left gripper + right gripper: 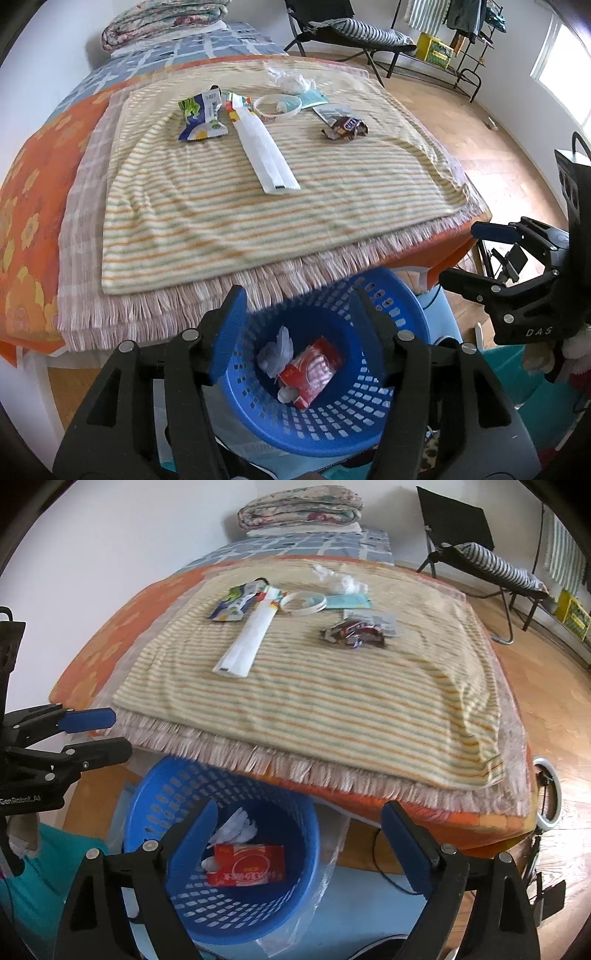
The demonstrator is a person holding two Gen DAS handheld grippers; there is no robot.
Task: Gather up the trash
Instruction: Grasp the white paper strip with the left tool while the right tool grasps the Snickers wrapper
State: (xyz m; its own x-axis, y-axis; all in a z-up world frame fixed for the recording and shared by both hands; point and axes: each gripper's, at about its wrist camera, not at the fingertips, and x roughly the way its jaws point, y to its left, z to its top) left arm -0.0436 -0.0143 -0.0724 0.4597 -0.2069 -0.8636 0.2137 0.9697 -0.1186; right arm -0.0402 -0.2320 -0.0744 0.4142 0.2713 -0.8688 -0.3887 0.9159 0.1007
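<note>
Trash left on the striped towel [258, 192]: long white wrapper [264, 147] nearest you, long axis running from the near edge up and away toward the far-left clutter, printed end far, plain end pointing at you. Beside its far end sit the green-blue snack bag [201, 118], the white ring lid [277, 107], a teal packet [313, 99], crumpled white tissue [291, 81] furthest back, and the brown candy wrapper [345, 127] off right, long axis lying crosswise. Blue basket [369, 417] sits below the table edge with a red packet [310, 373] and white scraps already in it. Your left gripper [295, 336] hangs over the basket, jaws about half apart, nothing between them. Right gripper [306, 845] also over the basket, jaws spread wide, empty. Judgement: you're between a drop and the next pick. Next move likely calls for reaching back up over the fringe, lining the jaws across a wrapper's short side, not along it. The flat white wrapper may be hard to pinch off the cloth.
</note>
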